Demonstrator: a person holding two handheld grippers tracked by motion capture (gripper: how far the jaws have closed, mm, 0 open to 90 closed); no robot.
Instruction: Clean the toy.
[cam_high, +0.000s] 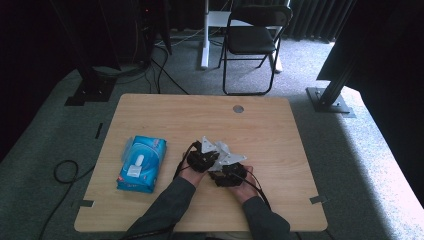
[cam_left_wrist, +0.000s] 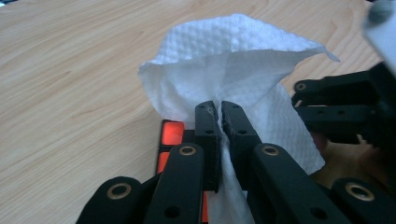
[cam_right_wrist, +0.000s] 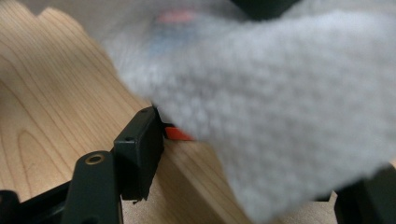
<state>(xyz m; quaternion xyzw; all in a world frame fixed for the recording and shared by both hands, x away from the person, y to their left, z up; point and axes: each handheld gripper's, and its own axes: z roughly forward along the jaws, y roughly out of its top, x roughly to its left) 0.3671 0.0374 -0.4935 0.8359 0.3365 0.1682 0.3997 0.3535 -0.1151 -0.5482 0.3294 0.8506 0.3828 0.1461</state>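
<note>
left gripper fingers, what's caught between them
A white tissue, pinched between the shut fingers of the left gripper, as the left gripper view shows.

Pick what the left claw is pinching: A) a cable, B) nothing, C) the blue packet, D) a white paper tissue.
D: in the left gripper view, the left claw has its jaws closed on the white paper tissue, which rises between them.

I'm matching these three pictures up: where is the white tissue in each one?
High view: the white tissue peeks out between the two grippers, table centre.
Left gripper view: centre, rising from the shut jaws.
Right gripper view: blurred, across the upper right.
Shared landmark: the wooden table.
</note>
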